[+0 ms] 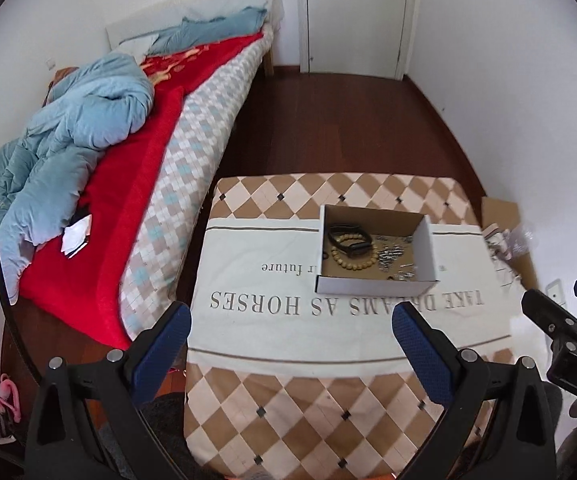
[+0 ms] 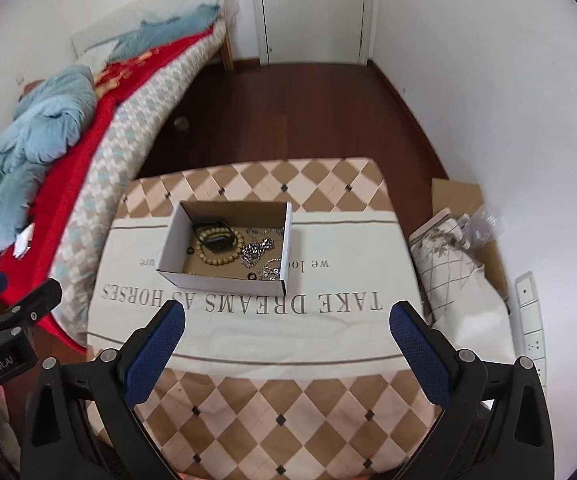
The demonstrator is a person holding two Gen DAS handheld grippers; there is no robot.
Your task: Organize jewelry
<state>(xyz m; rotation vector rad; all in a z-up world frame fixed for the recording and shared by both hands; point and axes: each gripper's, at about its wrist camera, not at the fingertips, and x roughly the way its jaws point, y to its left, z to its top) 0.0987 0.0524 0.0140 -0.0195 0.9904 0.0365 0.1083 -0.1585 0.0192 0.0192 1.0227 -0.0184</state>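
While both grippers hang above the table, we see a soft cloth cover spread over it: a cream band printed with grey capital letters, bordered by tan and pale diamond checks with small dark squares at the crossings. On that cream band sits a shallow rectangular cardboard box, white outside and raw brown inside, its top open. Inside the box lies the jewelry: a ring of round, matte wooden beads, a smooth black wristband lying across the beads, and, towards the box's right side, a tangle of glinting silver chains; we also see a few small dark rings on the box floor. From the left wrist view the same box sits right of centre, beads on its left half.

Our left gripper and our right gripper both stand with jaws spread wide, nothing between the ribbed blue pads, well short of the box.

Beside the table a bed carries a plush red blanket, a rumpled, puffy blue quilt and a diamond-patterned coverlet. Dark wooden planks make the floor.
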